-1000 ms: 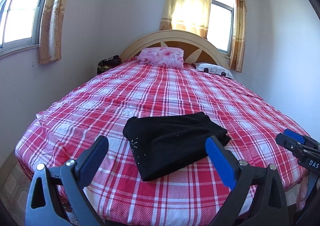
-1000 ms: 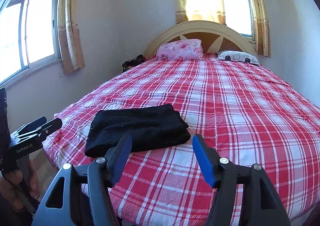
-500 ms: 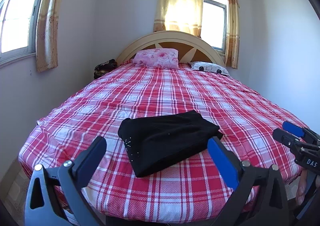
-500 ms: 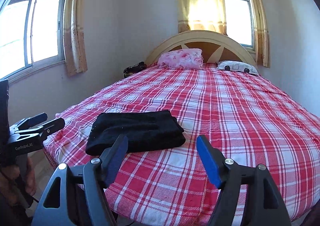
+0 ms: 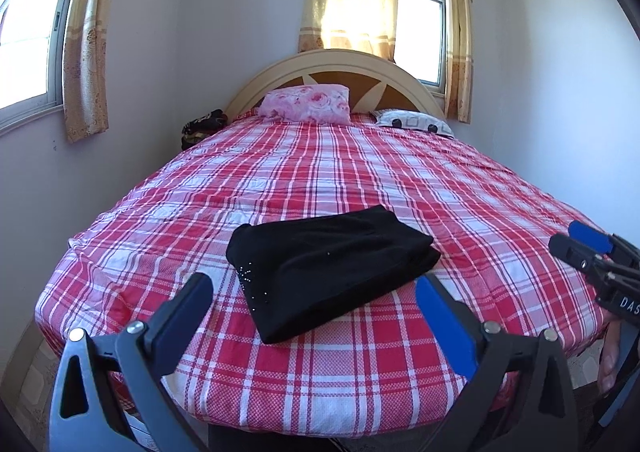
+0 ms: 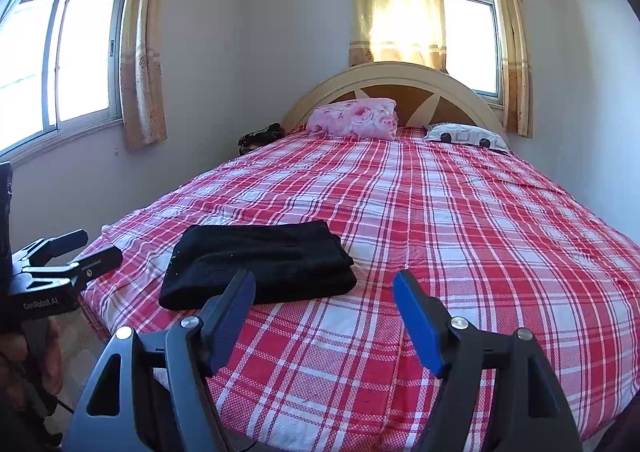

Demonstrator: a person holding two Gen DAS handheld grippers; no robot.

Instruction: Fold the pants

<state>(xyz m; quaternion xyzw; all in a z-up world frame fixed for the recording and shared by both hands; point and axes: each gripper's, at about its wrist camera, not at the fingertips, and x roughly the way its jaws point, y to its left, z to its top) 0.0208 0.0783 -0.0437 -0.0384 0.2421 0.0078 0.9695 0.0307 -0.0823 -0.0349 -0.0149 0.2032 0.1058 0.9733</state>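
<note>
Black pants (image 5: 328, 268) lie folded in a compact stack near the foot edge of the plaid bed (image 5: 360, 171). Left gripper (image 5: 316, 298) and right gripper (image 6: 324, 298) hang clear, jaws released, nothing between. Looks finished; if tidying, press the stack flat without dragging layers.

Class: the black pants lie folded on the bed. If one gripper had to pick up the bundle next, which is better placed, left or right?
Probably left. The pants sit straight ahead between the open left gripper. The right gripper, also open, has them off to its left.
</note>
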